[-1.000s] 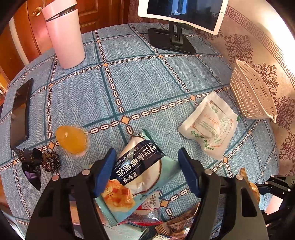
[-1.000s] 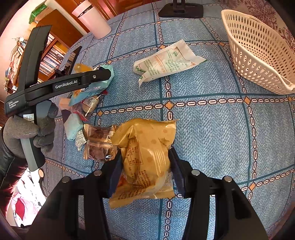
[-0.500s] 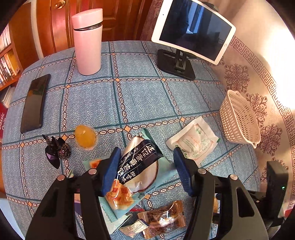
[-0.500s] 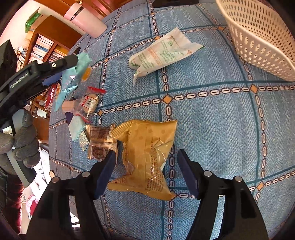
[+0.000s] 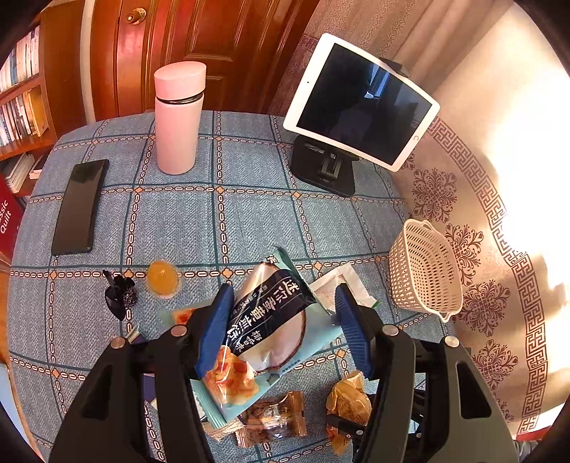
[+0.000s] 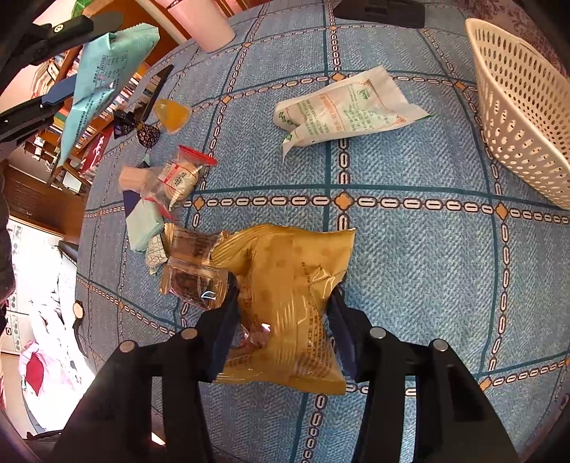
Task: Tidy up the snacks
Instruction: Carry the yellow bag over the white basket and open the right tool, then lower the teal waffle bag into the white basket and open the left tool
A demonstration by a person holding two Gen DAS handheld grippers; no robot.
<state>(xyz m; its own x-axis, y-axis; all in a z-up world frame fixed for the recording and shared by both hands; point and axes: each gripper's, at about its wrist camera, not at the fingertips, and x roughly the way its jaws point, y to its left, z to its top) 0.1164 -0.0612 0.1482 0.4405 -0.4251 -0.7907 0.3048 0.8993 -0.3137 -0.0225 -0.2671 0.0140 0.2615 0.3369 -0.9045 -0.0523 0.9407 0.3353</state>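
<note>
Though light and crinkly, yellow packet (image 6: 285, 295) needs a mid-body pinch: right gripper (image 6: 281, 320) jaws closing around it, left gripper (image 5: 281, 331) clamping teal packet (image 5: 270, 320).

**The room around my bench**

My bench (image 5: 249, 220) wears a blue woven cloth crossed by teal lines and cream chain bands. Behind it I see a reddish-brown panelled wooden door (image 5: 199, 46) with a brass knob (image 5: 132, 16), and a wooden bookshelf (image 5: 21, 99) packed with books. Strong sunlight washes over the beige patterned fabric (image 5: 481, 199) beside me.
</note>
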